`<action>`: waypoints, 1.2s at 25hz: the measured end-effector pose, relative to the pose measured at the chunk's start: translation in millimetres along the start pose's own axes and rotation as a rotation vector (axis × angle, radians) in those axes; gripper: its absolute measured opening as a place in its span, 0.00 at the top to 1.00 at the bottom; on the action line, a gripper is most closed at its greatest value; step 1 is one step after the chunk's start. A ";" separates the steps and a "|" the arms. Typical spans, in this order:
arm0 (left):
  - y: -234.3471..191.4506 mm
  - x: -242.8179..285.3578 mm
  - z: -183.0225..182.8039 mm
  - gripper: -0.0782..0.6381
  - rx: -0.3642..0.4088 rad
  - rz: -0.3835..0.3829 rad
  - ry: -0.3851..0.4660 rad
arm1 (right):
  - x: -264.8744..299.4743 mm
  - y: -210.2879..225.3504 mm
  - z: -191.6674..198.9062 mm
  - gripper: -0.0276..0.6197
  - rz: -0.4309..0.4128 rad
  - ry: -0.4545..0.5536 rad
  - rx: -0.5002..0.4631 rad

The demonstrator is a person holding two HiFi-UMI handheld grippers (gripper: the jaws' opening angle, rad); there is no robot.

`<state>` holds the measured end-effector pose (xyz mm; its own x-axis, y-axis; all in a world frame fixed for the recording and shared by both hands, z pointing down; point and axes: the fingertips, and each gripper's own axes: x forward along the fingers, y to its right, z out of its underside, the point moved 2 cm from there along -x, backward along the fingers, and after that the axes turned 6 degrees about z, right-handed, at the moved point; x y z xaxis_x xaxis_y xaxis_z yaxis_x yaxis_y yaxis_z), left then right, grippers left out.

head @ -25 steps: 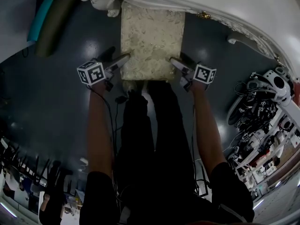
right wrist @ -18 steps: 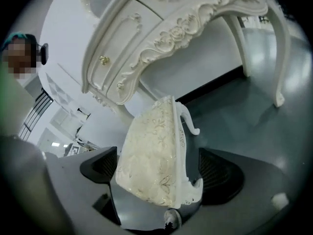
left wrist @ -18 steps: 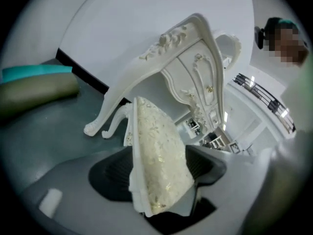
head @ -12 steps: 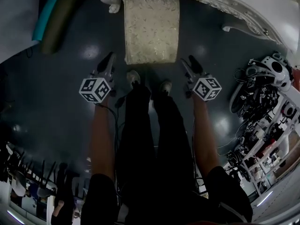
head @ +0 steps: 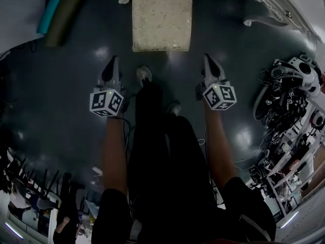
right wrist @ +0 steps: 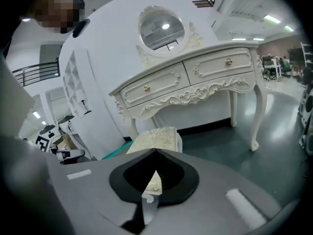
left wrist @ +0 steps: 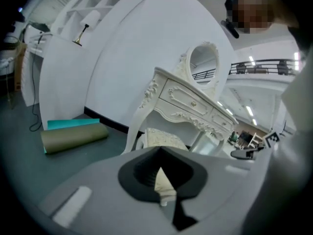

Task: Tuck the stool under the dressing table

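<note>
So the left hand-held gripper (head: pixel 114 61) and right hand-held gripper (head: pixel 208 60) are pulling back off the stool (head: pixel 161 17), jaws just closing together on nothing. Stool is sitting on the floor (head: pixel 76 111), far end going under the dressing table (right wrist: pixel 186 82). Tuck is looking basically done, I reckon.

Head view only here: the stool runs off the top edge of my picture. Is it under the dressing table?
Observer: In the left gripper view the stool sits between the dressing table's legs, beneath its drawers. How deep, I cannot tell.
Operator: Is either gripper holding anything?
Observer: No. Each gripper's own view shows the jaws together with nothing gripped: left gripper, right gripper.
Operator: Are the drawers open?
Observer: In the right gripper view both sit flush shut.
</note>
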<state>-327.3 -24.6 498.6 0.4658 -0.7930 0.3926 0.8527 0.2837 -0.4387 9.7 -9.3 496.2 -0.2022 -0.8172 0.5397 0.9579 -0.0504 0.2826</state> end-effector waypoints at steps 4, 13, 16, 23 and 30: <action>19.0 -23.2 14.6 0.88 0.040 -0.041 0.030 | -20.6 -9.5 3.8 0.96 -0.001 0.028 -0.053; 13.0 -15.4 90.9 0.88 0.162 -0.069 0.073 | -14.4 6.9 91.2 0.96 0.048 0.095 -0.033; 13.4 -0.3 111.6 0.88 0.192 -0.012 0.102 | -3.7 9.8 116.3 0.96 0.041 0.129 -0.018; -12.1 35.9 171.0 0.75 0.263 0.031 0.128 | 34.4 10.6 158.4 0.68 0.000 0.193 -0.074; -26.1 51.2 200.5 0.67 0.309 -0.006 0.180 | 49.5 17.7 169.2 0.62 -0.042 0.286 -0.152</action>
<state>-278.3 35.6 692.2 0.4351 -0.8696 0.2334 0.8992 0.4067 -0.1611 -17.9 46.5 662.1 -0.1971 -0.9398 0.2793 0.9738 -0.1548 0.1663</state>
